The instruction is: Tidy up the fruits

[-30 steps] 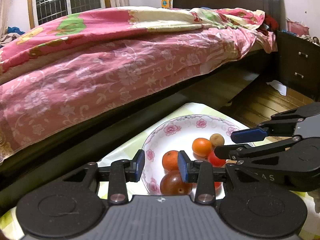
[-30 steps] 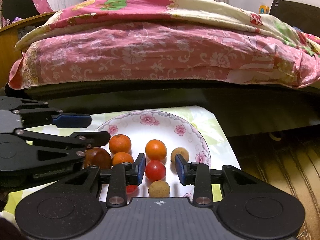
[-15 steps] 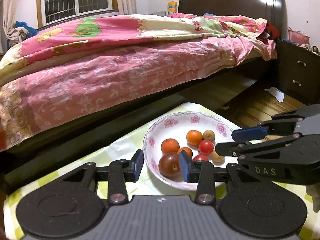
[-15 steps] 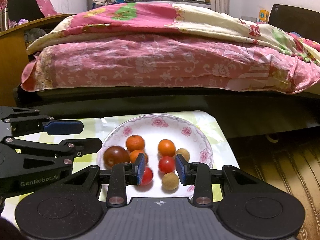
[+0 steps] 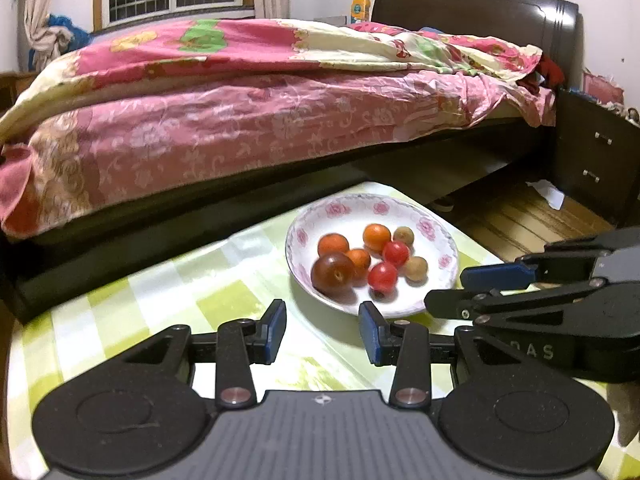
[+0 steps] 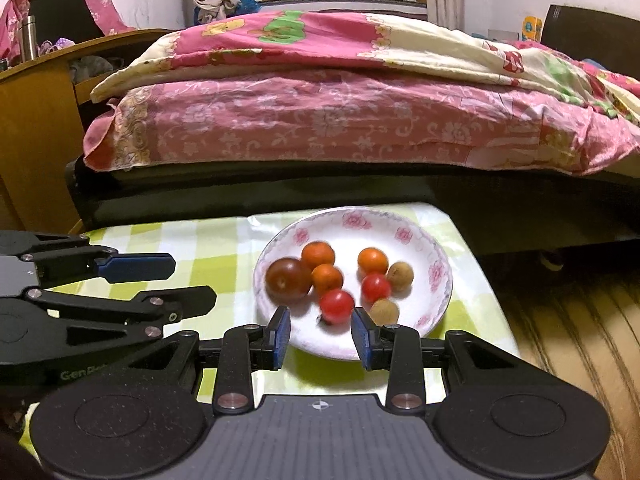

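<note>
Looking along the left gripper [image 5: 322, 328], the left wrist view shows its blue-padded jaws spread wide with nothing between them, held above the green checked tablecloth [image 5: 168, 296] just short of the floral plate [image 5: 440, 236]. All the fruit sits gathered on that plate: a dark plum [image 5: 333, 274] at the near left, three oranges [image 5: 376, 237], two red tomatoes [image 5: 382, 276] and two brown longans [image 5: 415, 269]. The shallow dished rim probably keeps the round pieces from rolling off. The right gripper [image 5: 464, 290] enters from the right edge, jaws apart and empty, close beside the plate rim. The pink-quilted bed [image 5: 240, 120] fills the background.

In the right wrist view, the right gripper [image 6: 321, 334] is likewise wide and empty, its pads framing the plate's near rim [image 6: 438, 248], with a blurred red tomato [image 6: 337, 306] in line just beyond them. The left gripper [image 6: 180, 280] hangs over the cloth to the left, apart from the plate. Since nothing loose appears on the table, the sorting seems essentially finished, and both tools held clear and unloaded fit that reading.
</note>
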Demonstrator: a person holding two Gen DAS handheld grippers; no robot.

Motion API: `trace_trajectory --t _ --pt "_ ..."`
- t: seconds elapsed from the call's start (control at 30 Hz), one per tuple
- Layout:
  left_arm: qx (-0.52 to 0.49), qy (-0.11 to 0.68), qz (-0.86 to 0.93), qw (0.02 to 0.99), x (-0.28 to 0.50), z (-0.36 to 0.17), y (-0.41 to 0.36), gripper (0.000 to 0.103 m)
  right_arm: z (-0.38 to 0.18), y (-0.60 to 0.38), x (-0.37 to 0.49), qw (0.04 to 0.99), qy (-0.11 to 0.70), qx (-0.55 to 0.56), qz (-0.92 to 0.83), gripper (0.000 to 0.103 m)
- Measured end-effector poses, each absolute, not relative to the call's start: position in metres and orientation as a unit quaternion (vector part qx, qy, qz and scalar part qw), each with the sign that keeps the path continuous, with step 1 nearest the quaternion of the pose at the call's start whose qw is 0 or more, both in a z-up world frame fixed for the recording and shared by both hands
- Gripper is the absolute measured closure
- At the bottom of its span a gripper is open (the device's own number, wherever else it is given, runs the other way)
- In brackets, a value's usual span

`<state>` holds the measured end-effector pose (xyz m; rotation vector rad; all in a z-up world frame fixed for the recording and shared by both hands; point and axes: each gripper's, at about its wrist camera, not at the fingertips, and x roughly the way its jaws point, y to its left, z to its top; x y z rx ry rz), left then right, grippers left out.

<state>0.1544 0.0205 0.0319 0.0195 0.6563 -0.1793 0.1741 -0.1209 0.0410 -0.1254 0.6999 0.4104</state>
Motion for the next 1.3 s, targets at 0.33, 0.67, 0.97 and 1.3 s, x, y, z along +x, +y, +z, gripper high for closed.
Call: trace_trajectory --t 0.33,0.67,0.97,1.3 --pt "0.006 0.341 -0.081 0.937 0.123 0.020 0.017 0.056 0.041 -0.120 0.141 0.912 0.354 -0.054 0.198 0.072" --pt "-0.003 0.352 -0.073 0.933 0.099 0.014 0.013 0.055 0.037 -0.121 0.117 0.908 0.366 -0.054 0.195 0.071" --pt "-0.006 0.366 -0.064 0.928 0.079 0.005 0.010 0.048 0.033 -0.126 0.097 0.904 0.383 -0.045 0.184 0.071" --pt "-0.005 0.367 -0.043 0.929 0.066 0.003 0.010 0.036 0.032 -0.128 0.081 0.901 0.394 -0.039 0.179 0.070"
